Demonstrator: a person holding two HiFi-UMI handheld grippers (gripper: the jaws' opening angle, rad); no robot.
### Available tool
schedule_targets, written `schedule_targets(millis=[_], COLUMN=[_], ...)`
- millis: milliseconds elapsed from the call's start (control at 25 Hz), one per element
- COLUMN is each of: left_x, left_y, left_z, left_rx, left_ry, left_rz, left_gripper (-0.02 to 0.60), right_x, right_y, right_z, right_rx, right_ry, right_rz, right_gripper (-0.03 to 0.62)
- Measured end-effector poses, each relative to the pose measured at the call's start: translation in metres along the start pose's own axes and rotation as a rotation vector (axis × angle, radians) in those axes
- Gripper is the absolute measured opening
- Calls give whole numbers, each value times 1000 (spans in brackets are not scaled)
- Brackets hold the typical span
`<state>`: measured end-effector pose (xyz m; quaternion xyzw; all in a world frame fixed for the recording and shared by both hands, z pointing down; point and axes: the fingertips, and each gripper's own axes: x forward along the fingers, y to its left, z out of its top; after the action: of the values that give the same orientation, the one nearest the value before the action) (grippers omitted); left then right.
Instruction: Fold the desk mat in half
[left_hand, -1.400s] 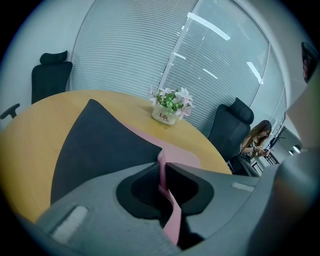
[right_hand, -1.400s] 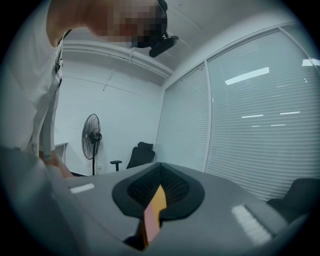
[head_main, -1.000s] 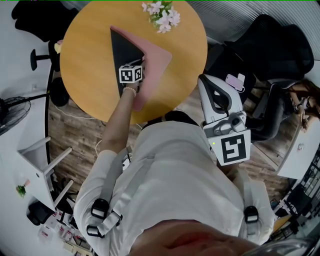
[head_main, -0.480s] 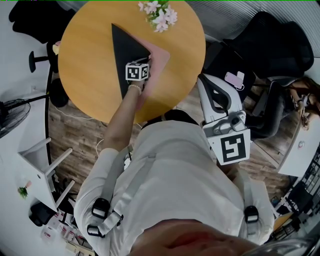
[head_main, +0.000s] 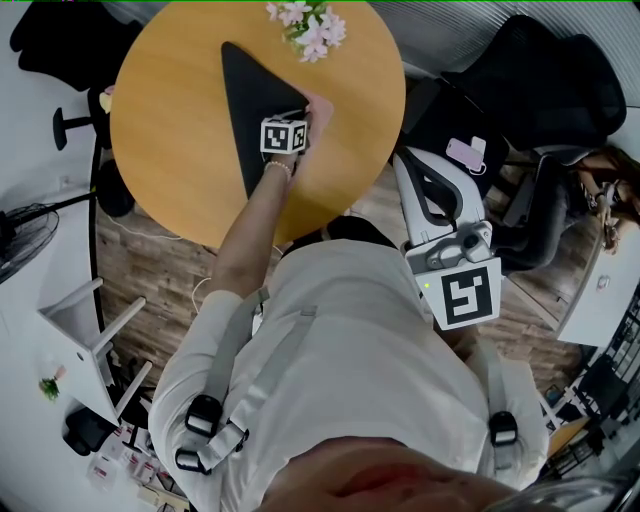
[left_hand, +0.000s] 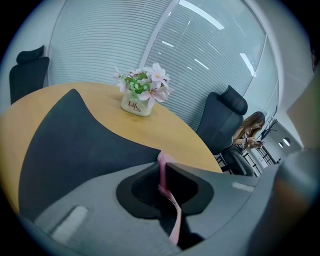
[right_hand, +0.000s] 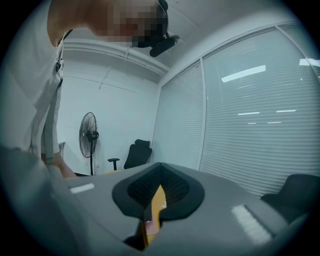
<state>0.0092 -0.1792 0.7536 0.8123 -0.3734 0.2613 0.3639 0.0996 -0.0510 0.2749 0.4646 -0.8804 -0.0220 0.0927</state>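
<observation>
On the round wooden table (head_main: 170, 120) lies the desk mat (head_main: 255, 100), pink on top and black underneath. Its near part is turned over, so the black underside (left_hand: 75, 140) faces up and only a pink sliver (head_main: 322, 106) shows. My left gripper (head_main: 303, 112) is shut on the mat's thin pink edge (left_hand: 163, 175), which runs between the jaws of the left gripper (left_hand: 162, 162). My right gripper (head_main: 408, 165) hangs at the person's side off the table. The jaws of the right gripper (right_hand: 159, 186) are together with nothing in them.
A white pot of pink flowers (head_main: 305, 25) stands at the table's far edge, just beyond the mat. Black office chairs (head_main: 540, 90) and a pink phone (head_main: 468, 155) are at the right, a fan (head_main: 20, 235) at the left. A seated person (left_hand: 250, 135) is past the table.
My left gripper has carried the mat's edge farther across the table toward the flowers. More black underside and less pink now show. The right gripper has stayed put.
</observation>
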Motion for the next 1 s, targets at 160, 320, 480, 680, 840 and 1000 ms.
schedule_targets(millis=[160, 320, 480, 680, 840, 1000], left_x=[12, 21, 27, 36, 42, 47], left_y=[-7, -10, -12, -12, -11, -13], left_z=[-1, -5, -4, -3, -7, -11], left_rx=[10, 17, 28, 52, 78, 104], left_ry=[22, 37, 44, 58, 77, 86], left_rz=[-4, -2, 1, 10, 25, 26], left_gripper=[40, 40, 40, 40, 43, 78], right_x=[-2, -4, -6, -4, -4, -7], right_y=[-6, -10, -14, -16, -18, -20], right_z=[-3, -7, -11, -13, -16, -18], right_rx=[2, 5, 7, 5, 6, 7], right_ry=[9, 18, 28, 35, 45, 47], right_rz=[-8, -14, -18, -20, -23, -26], right_gripper=[5, 5, 5, 5, 5, 5])
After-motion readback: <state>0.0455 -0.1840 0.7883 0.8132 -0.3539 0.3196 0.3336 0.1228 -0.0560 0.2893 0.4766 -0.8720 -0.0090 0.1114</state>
